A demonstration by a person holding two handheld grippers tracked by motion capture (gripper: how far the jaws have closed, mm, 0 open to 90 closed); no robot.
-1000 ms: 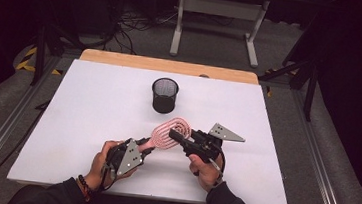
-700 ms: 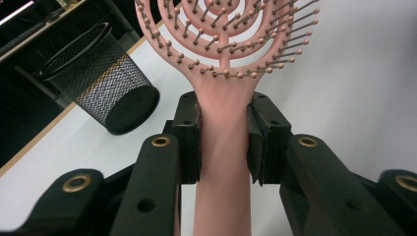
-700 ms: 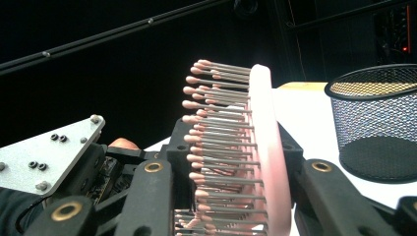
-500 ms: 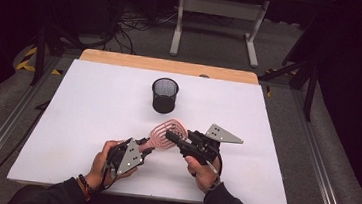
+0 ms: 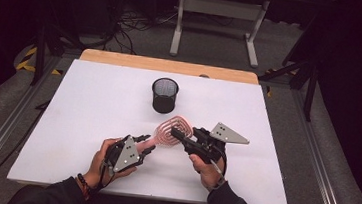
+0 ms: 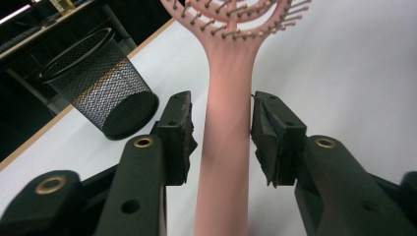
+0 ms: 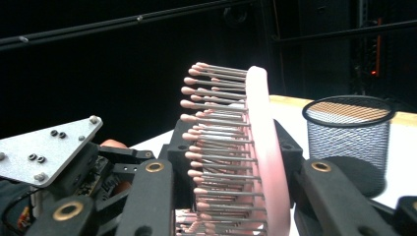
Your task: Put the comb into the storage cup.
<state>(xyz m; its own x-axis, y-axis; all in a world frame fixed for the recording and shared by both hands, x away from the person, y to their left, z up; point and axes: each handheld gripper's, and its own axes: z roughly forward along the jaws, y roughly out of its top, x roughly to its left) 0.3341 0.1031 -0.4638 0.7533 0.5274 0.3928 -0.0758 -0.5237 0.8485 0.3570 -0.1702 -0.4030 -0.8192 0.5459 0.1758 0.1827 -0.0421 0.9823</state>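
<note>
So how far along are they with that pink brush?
The pink plastic hairbrush is already lifted off the white table. In hand: the right gripper clamps its bristled head, while the left gripper has open jaws either side of the handle, not touching. Probably left: getting it into the black mesh cup, which looks empty.

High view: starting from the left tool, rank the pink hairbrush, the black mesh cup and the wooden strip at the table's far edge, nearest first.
1. Pink hairbrush: just ahead of the left tool, its handle between the jaws.
2. Black mesh cup: farther up the middle of the table.
3. Wooden strip: along the far edge, beyond the cup.
</note>
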